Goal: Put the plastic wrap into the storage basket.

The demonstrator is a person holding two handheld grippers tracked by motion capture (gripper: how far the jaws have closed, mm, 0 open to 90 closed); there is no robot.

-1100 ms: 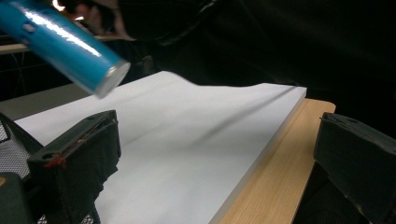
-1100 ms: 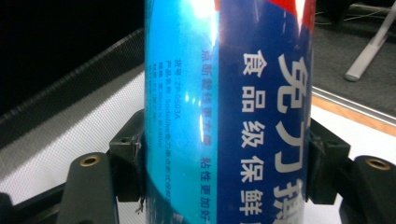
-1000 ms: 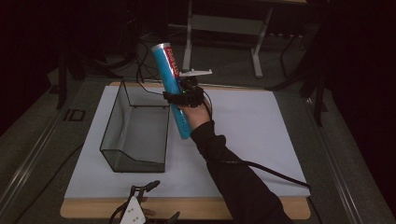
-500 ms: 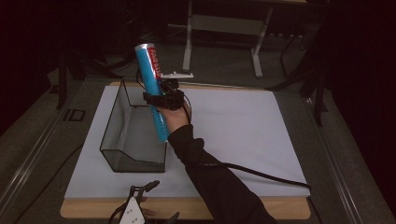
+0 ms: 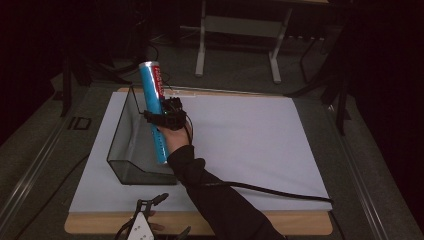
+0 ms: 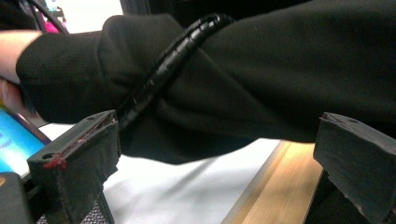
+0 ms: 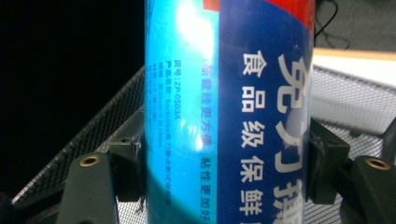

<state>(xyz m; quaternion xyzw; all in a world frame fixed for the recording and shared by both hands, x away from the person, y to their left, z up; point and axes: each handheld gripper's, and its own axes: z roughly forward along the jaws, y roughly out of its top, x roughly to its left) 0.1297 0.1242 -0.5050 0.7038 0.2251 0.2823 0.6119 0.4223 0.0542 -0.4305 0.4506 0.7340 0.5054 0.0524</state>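
At the near edge of the bench [image 5: 300,225], the left tongs [image 5: 150,220] are held with jaws apart and nothing between them. Just beyond, a black sleeve [image 5: 210,195] wrapped by a cable [image 5: 270,191] is seen. Farther on, the right tongs [image 5: 162,119] are clamped on a blue tube [image 5: 154,107], which is held tilted over the mesh basket [image 5: 125,150] on the white sheet [image 5: 250,140].
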